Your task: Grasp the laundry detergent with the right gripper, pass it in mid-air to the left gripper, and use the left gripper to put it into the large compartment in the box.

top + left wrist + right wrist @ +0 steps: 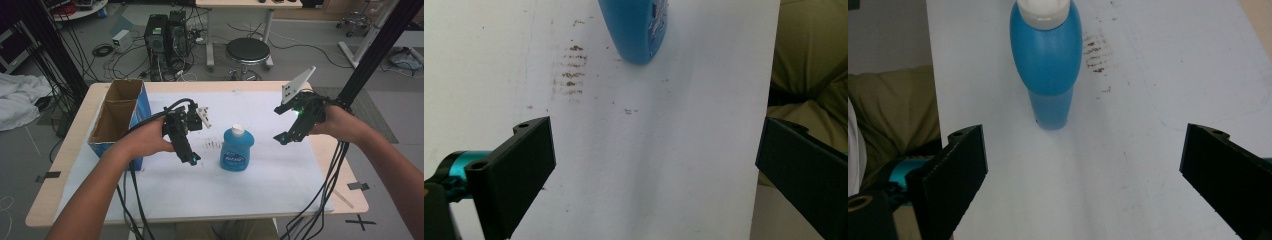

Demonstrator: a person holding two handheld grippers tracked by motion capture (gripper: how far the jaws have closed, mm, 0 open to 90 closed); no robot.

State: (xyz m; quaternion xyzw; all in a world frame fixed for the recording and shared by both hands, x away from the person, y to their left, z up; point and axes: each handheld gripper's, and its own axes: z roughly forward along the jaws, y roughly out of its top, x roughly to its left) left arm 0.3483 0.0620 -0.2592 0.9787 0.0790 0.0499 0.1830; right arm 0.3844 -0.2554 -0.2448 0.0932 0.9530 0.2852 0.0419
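Blue bottle [237,150] with a white cap stands upright at the middle of the high view, on the white sheet [200,185] that covers the wooden table [50,200]. To its left in that view, at the table's left edge, sits an open cardboard box [116,117] with blue outer sides, well apart from the bottle. A patch of small brown marks [214,144] lies on the sheet just left of the bottle. Beyond the table, at the top of the frame, are a black stool [247,50], computer towers [165,35] and loose cables on the floor.

Nothing stands between the bottle and either gripper. The left gripper [187,150] is held left of the bottle, near it but not touching; in the left gripper view its jaws are spread wide at the lower corners, and the bottle's rounded blue end [636,30] shows at the top centre, well clear of both jaws. The right gripper [290,122] hovers to the right of the bottle, farther off. In the right gripper view its jaws are also spread wide at the bottom, and the bottle [1048,65] stands in the upper middle, between the lines of the two jaws but apart from them, with the brown marks [1095,52] just to its right.
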